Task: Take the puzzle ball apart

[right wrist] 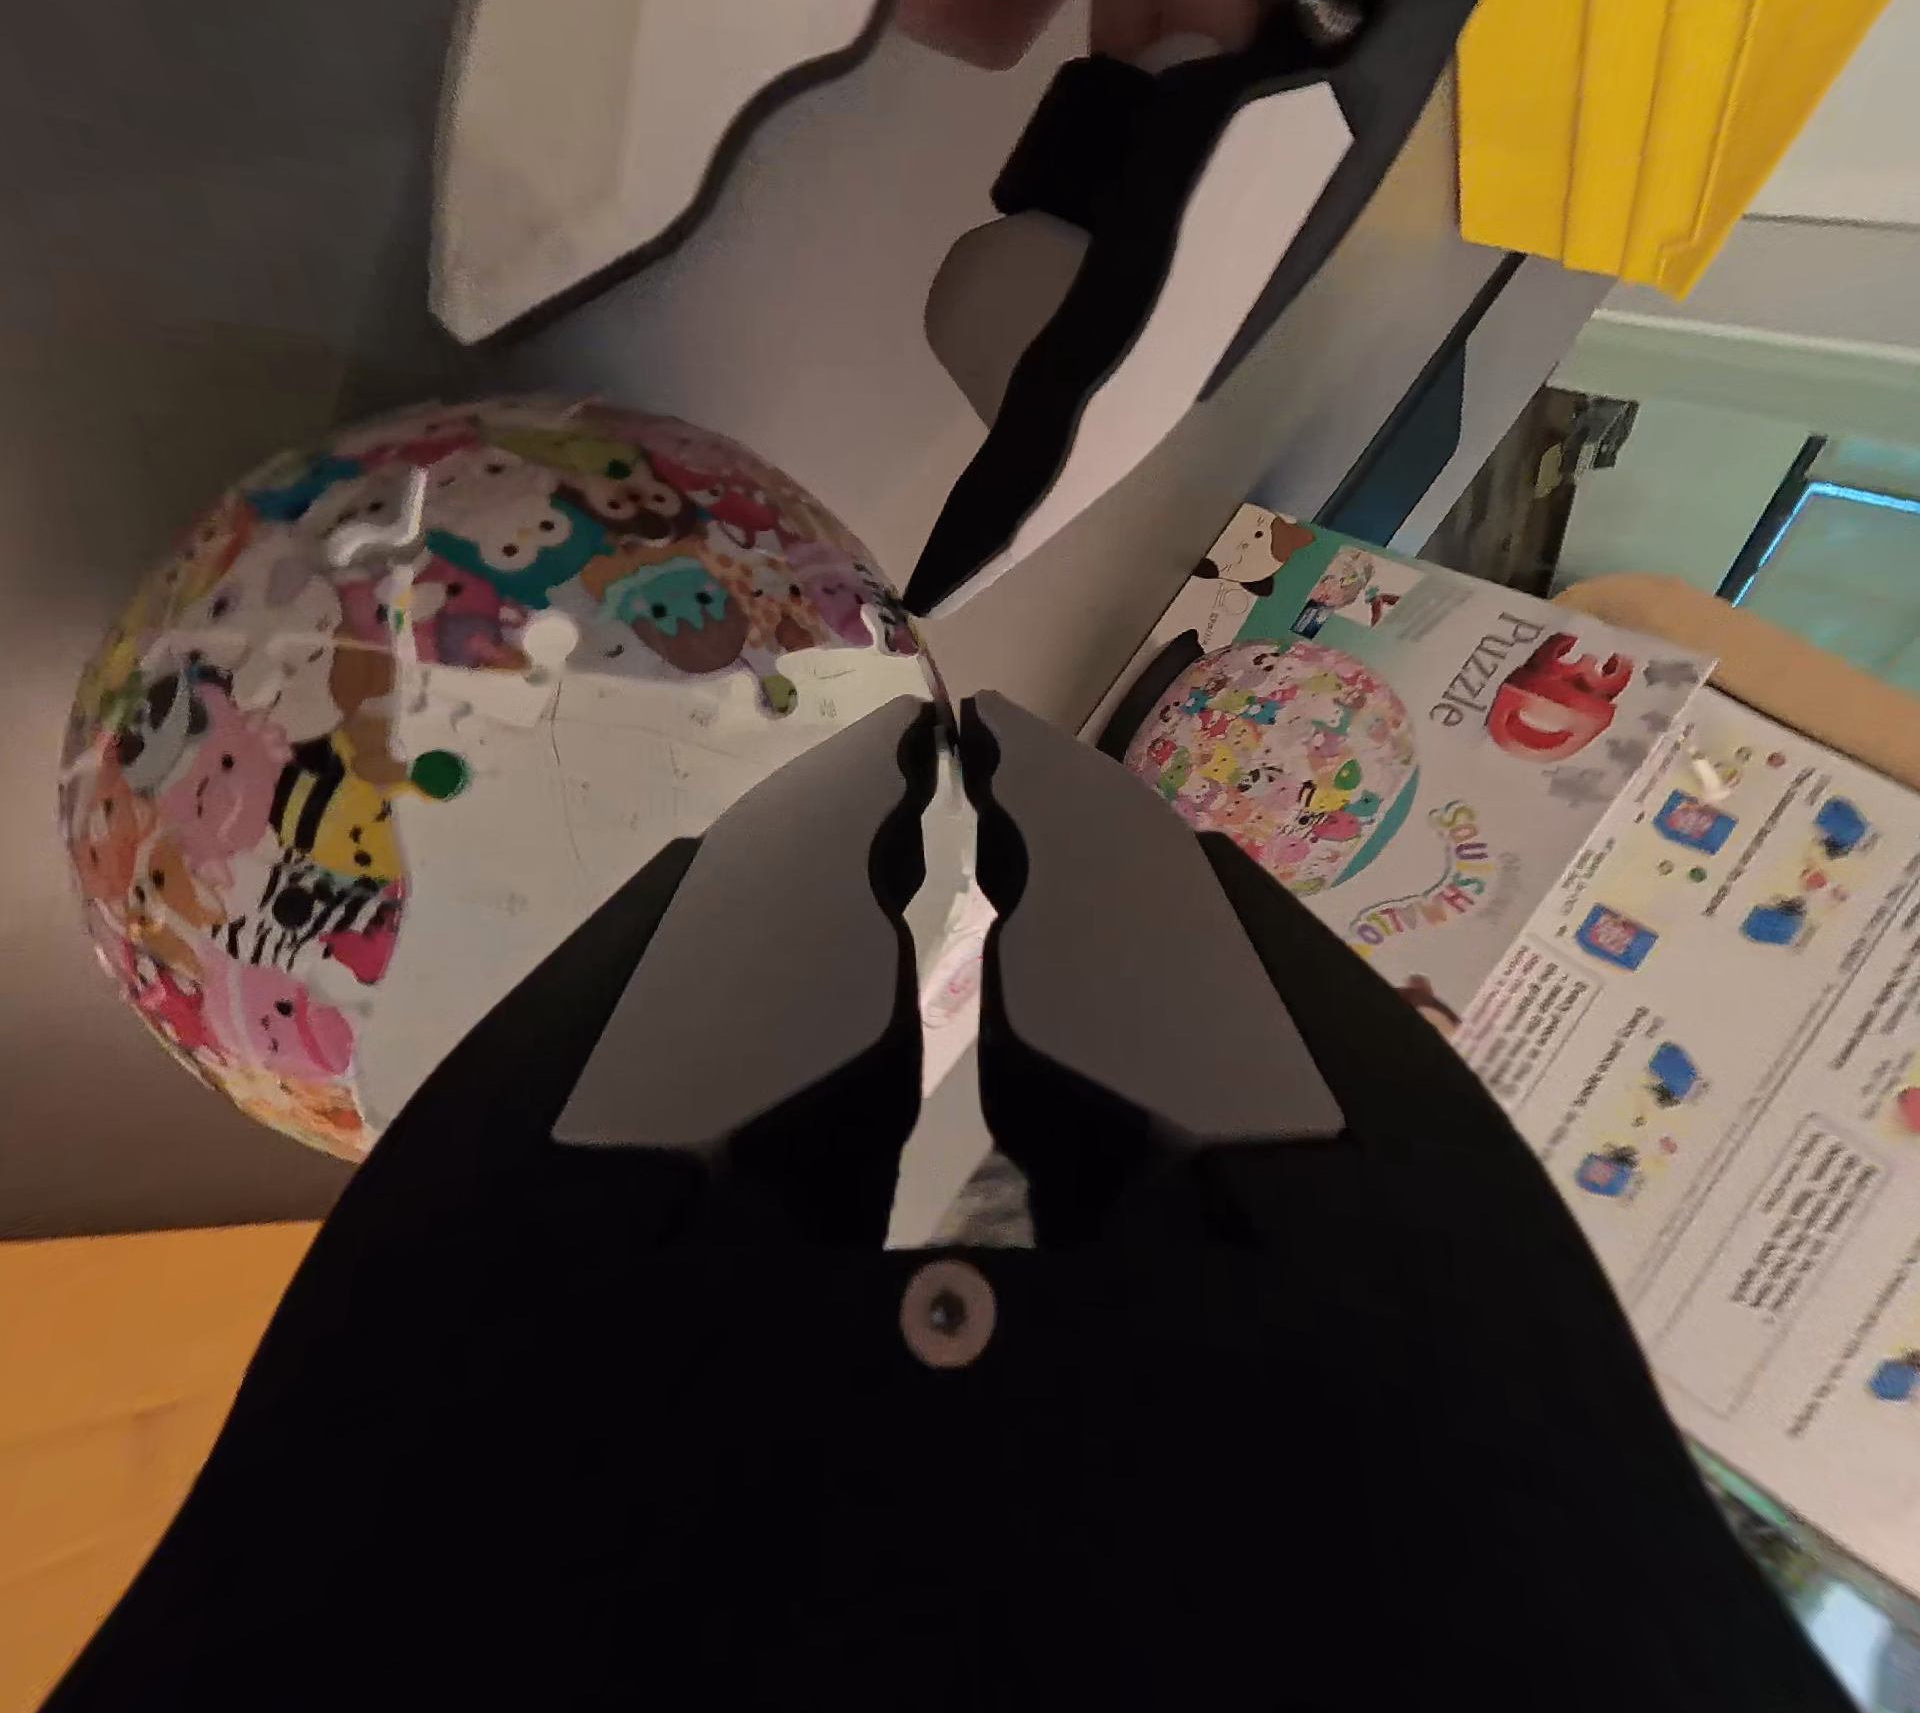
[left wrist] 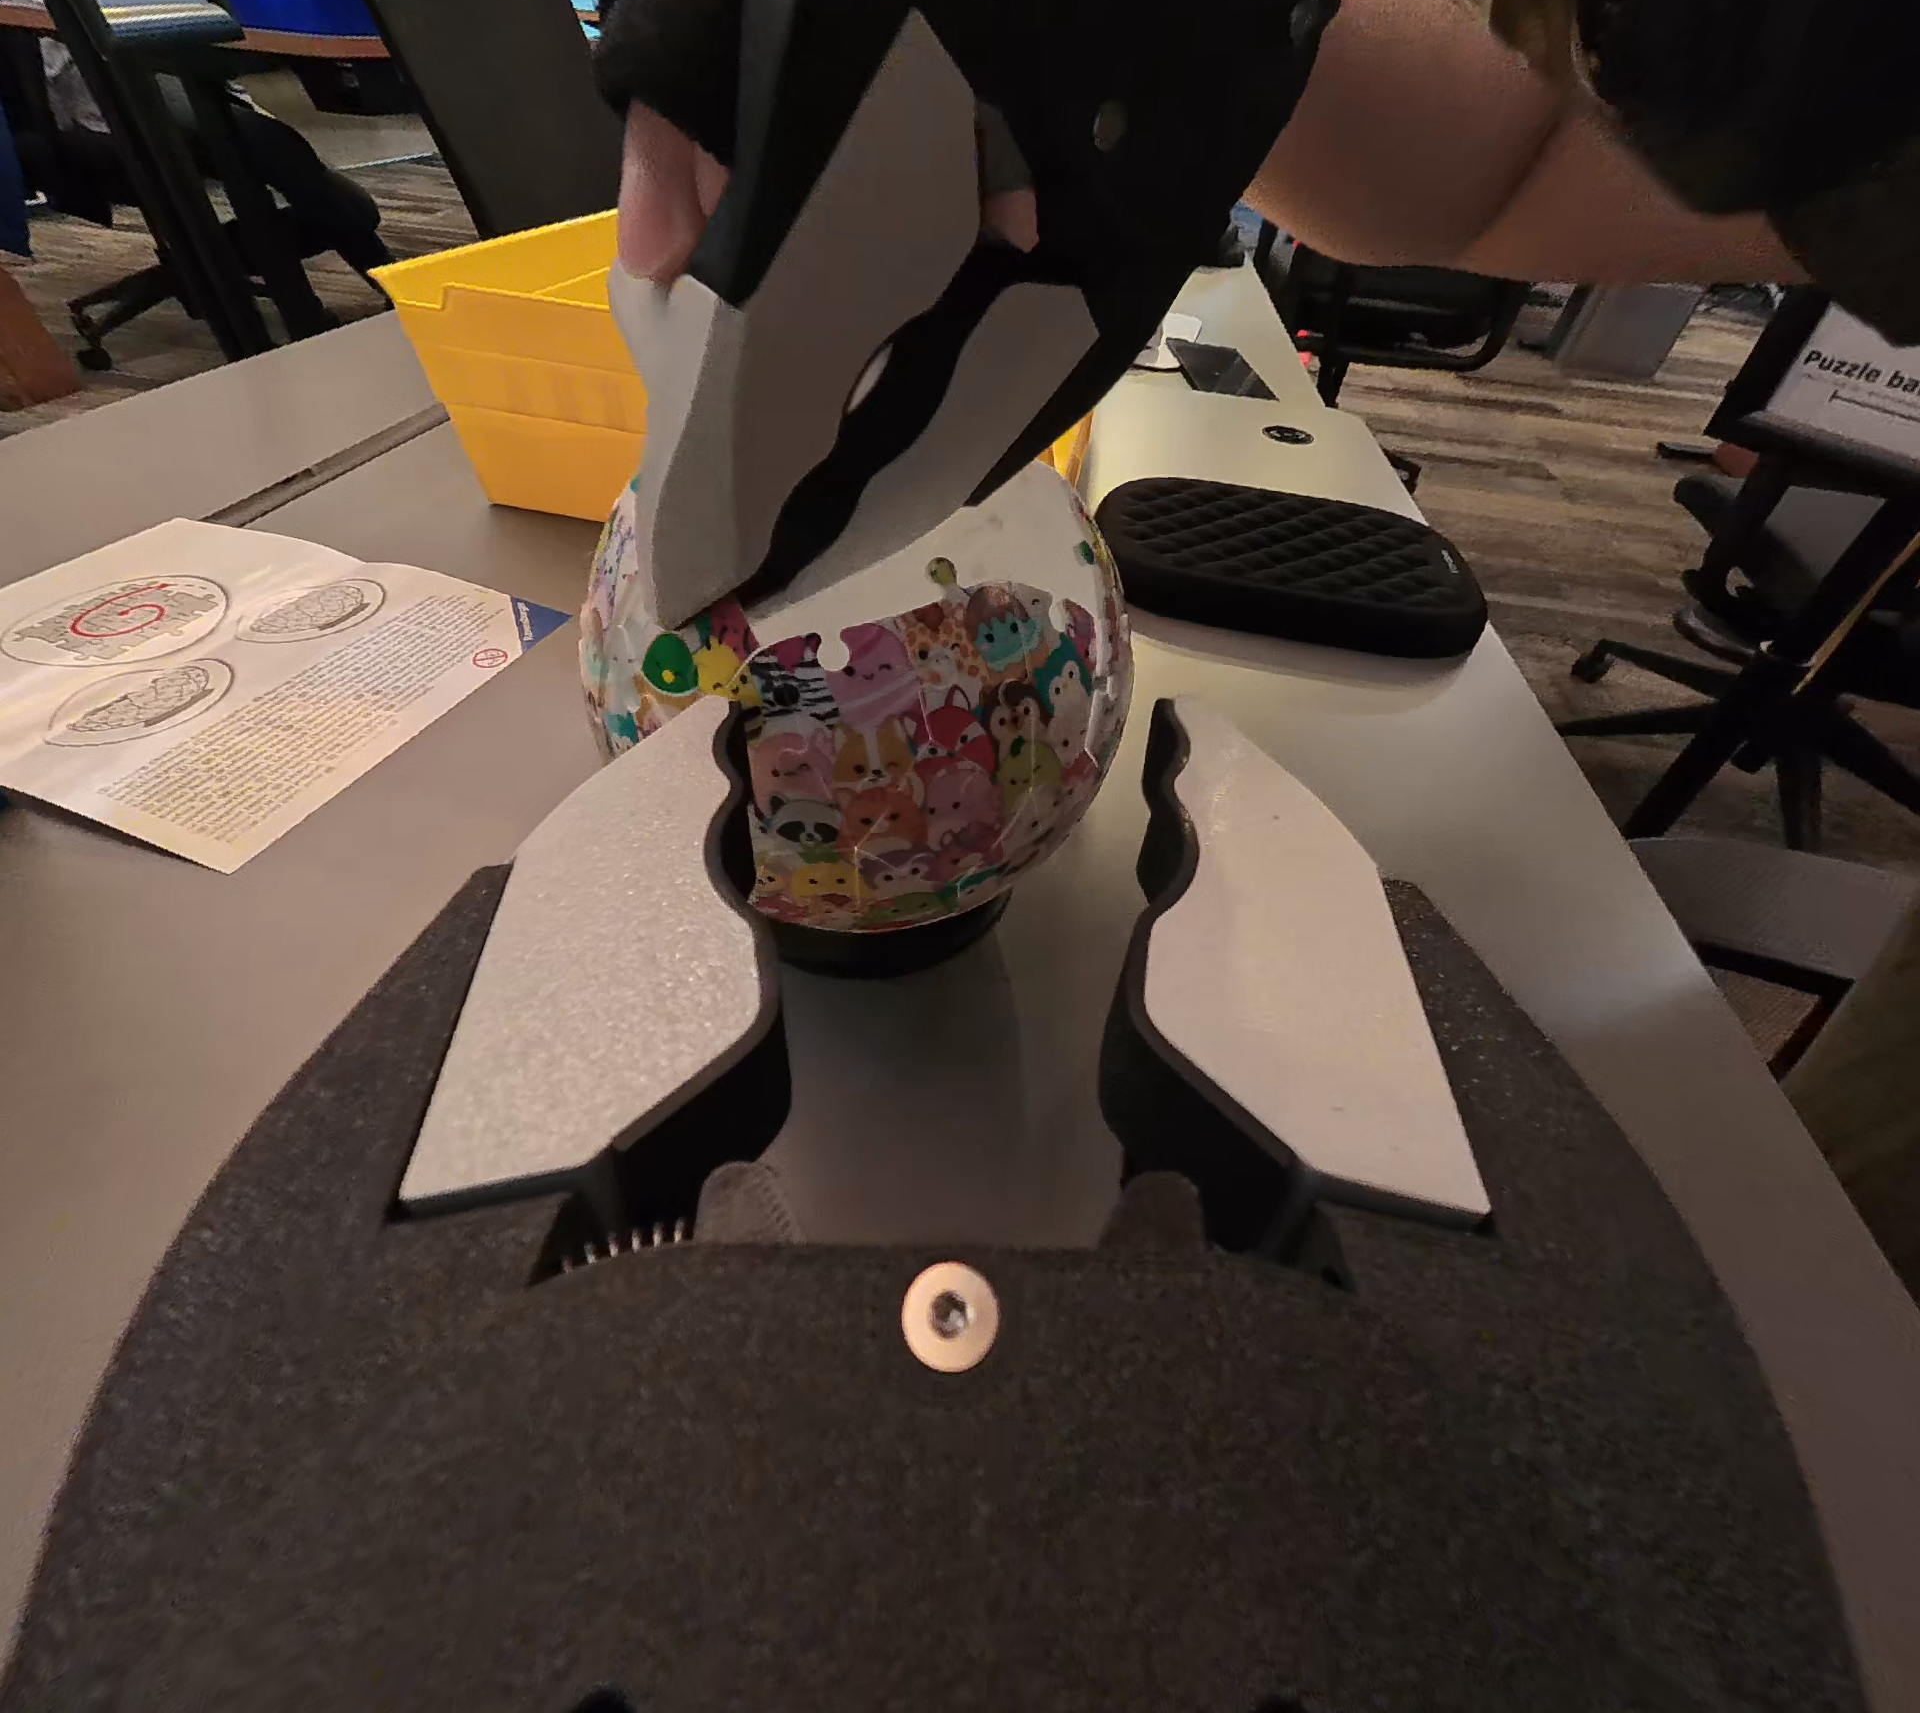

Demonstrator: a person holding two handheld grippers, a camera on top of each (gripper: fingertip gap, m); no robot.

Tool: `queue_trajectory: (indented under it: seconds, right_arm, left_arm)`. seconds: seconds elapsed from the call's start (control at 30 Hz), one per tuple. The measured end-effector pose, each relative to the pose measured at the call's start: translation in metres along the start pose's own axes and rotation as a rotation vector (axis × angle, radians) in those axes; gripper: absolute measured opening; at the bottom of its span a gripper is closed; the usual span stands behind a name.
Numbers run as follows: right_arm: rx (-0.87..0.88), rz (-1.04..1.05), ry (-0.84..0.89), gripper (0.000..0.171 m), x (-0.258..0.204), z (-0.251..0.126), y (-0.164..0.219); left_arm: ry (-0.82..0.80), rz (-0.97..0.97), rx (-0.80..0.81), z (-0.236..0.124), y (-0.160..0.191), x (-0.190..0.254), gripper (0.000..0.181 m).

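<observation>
My left tongs (left wrist: 940, 733) stand wide apart, straddling the near side of the puzzle ball (left wrist: 914, 759), one finger to either side, neither clearly touching it. The ball sits on a dark ring stand (left wrist: 883, 946) on the grey table (left wrist: 260, 988), with the yellow bin (left wrist: 530, 354) just behind it and the instruction sheet (left wrist: 208, 676) off to its left. The ball's top is already opened: white inner surface shows where pieces are gone. My right tongs (right wrist: 940, 707) come down onto that open rim, drawn nearly together on the thin edge of the shell there; whether they truly hold a piece I cannot tell for sure, but it looks pinched. Step in hand, I judge: peeling rim pieces, well short of finished. The next move calls for steadying the ball with the left tongs, then a gentle outward lift on the right so one piece unclips without rolling the ball off its stand.
</observation>
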State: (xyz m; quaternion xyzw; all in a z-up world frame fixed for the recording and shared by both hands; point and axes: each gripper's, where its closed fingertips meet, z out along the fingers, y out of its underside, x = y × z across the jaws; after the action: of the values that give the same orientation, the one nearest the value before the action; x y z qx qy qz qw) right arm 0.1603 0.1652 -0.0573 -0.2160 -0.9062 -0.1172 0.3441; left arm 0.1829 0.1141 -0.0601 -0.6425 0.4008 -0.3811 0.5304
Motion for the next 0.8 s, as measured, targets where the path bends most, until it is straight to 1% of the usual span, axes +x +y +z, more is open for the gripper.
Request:
queue_trajectory:
  seconds: [0.17,0.3,0.37,0.47,0.8]
  right_arm:
    - [0.001,0.119,-0.007,0.006,-0.0011,0.0001,0.0013]
    - [-0.034,-0.032,0.035,0.005,-0.0013,0.0004,0.0027]
    - [-0.058,-0.013,0.017,0.004,-0.0024,0.0017,0.0041]
    - [-0.055,0.003,0.006,0.004,-0.0020,0.0017,0.0041]
    - [-0.042,0.050,0.009,0.004,-0.0022,0.0021,0.0052]
  left_arm:
    - [-0.020,0.036,-0.018,0.0023,0.0020,0.0006,0.074]
    - [-0.012,0.022,-0.003,0.0022,-0.0012,0.0018,0.070]
    - [-0.001,0.035,0.008,0.0008,-0.0042,0.0046,0.065]
    - [-0.009,0.061,-0.005,0.0008,-0.0027,0.0047,0.062]
    - [-0.047,0.088,-0.017,0.0030,0.0010,0.0008,0.065]
